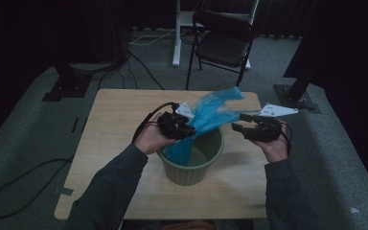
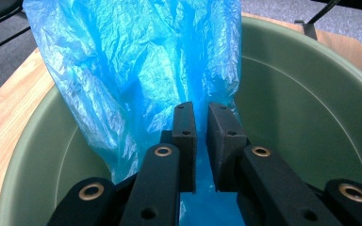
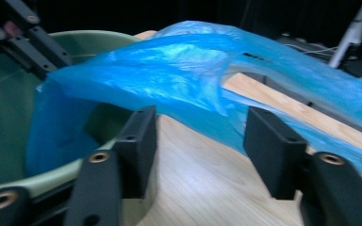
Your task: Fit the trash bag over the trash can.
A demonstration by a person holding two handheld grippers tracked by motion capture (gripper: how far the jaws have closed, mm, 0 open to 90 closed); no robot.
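**Blue bag half-lined into the green bin, one claw gripping, one spread**

A thin blue plastic bag (image 1: 211, 117) is seen draped partly into a green bin (image 1: 191, 167) that stands on the wooden counter (image 1: 115, 124). The lower part of the bag hangs inside the bin against its near-left wall, while the upper part billows out above the rim, toward the far side of the counter.

The left claw (image 2: 201, 141) is clenched on a fold of the bag just inside the bin; in the left gripper view the film is pinched between nearly closed jaws. The right claw (image 3: 199, 150) is released, its jaws standing wide apart above the bin's rim, with the loose film stretched across just beyond them and nothing pressed between the pads.

Several risks can be judged from here. The film is thin and could be torn if it is pulled hard against the left pinch. The free edge is slack and airy, so it could be missed or only partly caught when the right claw closes. The bin looks light and could be dragged or tipped if the bag is tugged sideways. If the left grip slips, the bag may collapse into the bin.
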